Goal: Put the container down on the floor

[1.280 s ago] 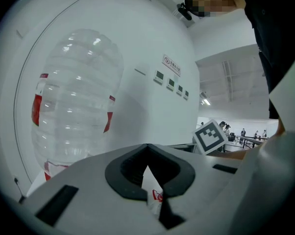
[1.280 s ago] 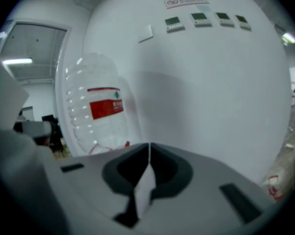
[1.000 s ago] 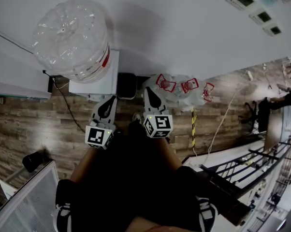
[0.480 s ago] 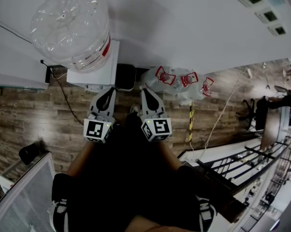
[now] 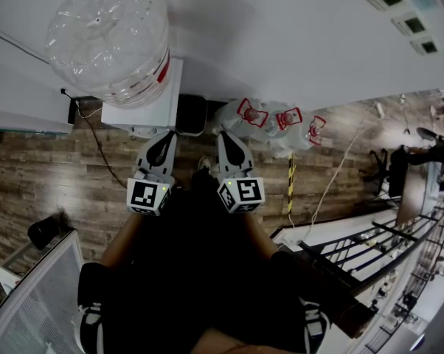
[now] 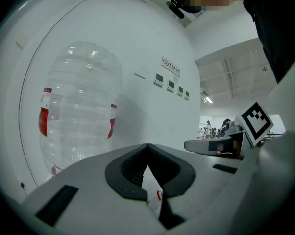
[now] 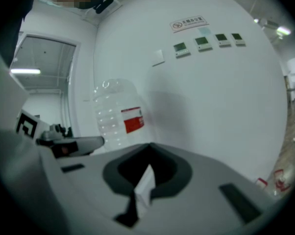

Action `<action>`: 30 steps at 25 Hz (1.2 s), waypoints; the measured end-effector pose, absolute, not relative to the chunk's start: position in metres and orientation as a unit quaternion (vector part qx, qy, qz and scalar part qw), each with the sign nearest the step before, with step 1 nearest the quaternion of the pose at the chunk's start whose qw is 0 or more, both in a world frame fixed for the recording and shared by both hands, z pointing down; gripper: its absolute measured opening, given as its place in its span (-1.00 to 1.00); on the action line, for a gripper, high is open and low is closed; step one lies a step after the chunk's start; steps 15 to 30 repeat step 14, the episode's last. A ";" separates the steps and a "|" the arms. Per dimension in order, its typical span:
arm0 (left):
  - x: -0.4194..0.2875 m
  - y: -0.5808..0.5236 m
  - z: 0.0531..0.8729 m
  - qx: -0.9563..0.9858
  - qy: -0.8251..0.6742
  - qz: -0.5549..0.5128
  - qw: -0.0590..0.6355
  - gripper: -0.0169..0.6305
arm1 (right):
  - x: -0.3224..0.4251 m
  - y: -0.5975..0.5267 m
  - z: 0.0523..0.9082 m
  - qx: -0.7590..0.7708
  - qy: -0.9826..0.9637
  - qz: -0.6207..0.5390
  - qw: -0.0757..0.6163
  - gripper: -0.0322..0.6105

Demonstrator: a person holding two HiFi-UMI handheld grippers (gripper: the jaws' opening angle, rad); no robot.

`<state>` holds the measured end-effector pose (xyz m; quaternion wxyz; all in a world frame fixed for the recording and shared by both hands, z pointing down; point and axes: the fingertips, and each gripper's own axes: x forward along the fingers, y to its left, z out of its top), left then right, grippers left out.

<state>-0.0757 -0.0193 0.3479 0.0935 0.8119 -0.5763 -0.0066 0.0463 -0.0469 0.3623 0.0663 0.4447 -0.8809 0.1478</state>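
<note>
The container is a large clear water bottle [image 5: 108, 39] with a red label. It stands upside down on a white dispenser [image 5: 144, 113] against the wall, at the upper left of the head view. My left gripper [image 5: 165, 137] and right gripper [image 5: 229, 137] are side by side, pointing at the wall just right of the dispenser. Both are shut with nothing in them. The left gripper view shows the bottle [image 6: 79, 111] ahead and to the left of the closed tips [image 6: 147, 146]. In the right gripper view the bottle [image 7: 118, 114] is further left, beyond the left gripper [image 7: 69, 143].
Several empty clear jugs with red handles [image 5: 270, 127] lie on the wood floor by the wall, right of my grippers. A dark box [image 5: 191, 115] sits beside the dispenser, and a cable [image 5: 104, 161] runs across the floor. A black railing [image 5: 369, 249] is at the right.
The right gripper has drawn back a little and now sits level with the left one. The left gripper has stayed put. Both remain shut.
</note>
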 end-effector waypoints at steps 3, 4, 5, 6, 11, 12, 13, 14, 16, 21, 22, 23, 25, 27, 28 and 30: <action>-0.077 -0.019 0.347 0.814 -0.574 -0.001 0.093 -0.87 | 0.046 -0.048 0.362 0.447 -0.880 0.148 0.062 -0.80; -0.077 -0.020 0.346 0.813 -0.575 -0.002 0.093 -0.87 | 0.046 -0.049 0.360 0.447 -0.880 0.144 0.065 -0.80; -0.077 -0.020 0.345 0.813 -0.575 -0.004 0.093 -0.87 | 0.046 -0.050 0.359 0.447 -0.881 0.141 0.068 -0.80; -0.078 -0.020 0.345 0.812 -0.576 -0.005 0.095 -0.87 | 0.045 -0.050 0.358 0.447 -0.881 0.138 0.070 -0.80; -0.078 -0.020 0.349 0.812 -0.574 -0.003 0.101 -0.87 | 0.044 -0.050 0.361 0.447 -0.882 0.133 0.072 -0.80; -0.078 -0.020 0.349 0.813 -0.573 -0.003 0.099 -0.87 | 0.044 -0.050 0.360 0.448 -0.881 0.134 0.071 -0.80; -0.077 -0.020 0.349 0.814 -0.572 -0.002 0.098 -0.87 | 0.044 -0.050 0.360 0.449 -0.880 0.136 0.071 -0.80; -0.077 -0.020 0.348 0.815 -0.572 -0.002 0.098 -0.87 | 0.043 -0.050 0.360 0.449 -0.880 0.138 0.070 -0.80; -0.077 -0.020 0.348 0.815 -0.572 -0.002 0.098 -0.87 | 0.043 -0.050 0.360 0.449 -0.880 0.138 0.070 -0.80; -0.077 -0.020 0.348 0.815 -0.572 -0.002 0.098 -0.87 | 0.043 -0.050 0.360 0.449 -0.880 0.138 0.070 -0.80; -0.077 -0.020 0.348 0.815 -0.572 -0.002 0.098 -0.87 | 0.043 -0.050 0.360 0.449 -0.880 0.138 0.070 -0.80; -0.077 -0.020 0.348 0.815 -0.572 -0.002 0.098 -0.87 | 0.043 -0.050 0.360 0.449 -0.880 0.138 0.070 -0.80; -0.077 -0.020 0.348 0.815 -0.572 -0.002 0.098 -0.87 | 0.043 -0.050 0.360 0.449 -0.880 0.138 0.070 -0.80; -0.077 -0.020 0.348 0.815 -0.572 -0.002 0.098 -0.87 | 0.043 -0.050 0.360 0.449 -0.880 0.138 0.070 -0.80; -0.077 -0.020 0.348 0.815 -0.572 -0.002 0.098 -0.87 | 0.043 -0.050 0.360 0.449 -0.880 0.138 0.070 -0.80; -0.077 -0.020 0.348 0.815 -0.572 -0.002 0.098 -0.87 | 0.043 -0.050 0.360 0.449 -0.880 0.138 0.070 -0.80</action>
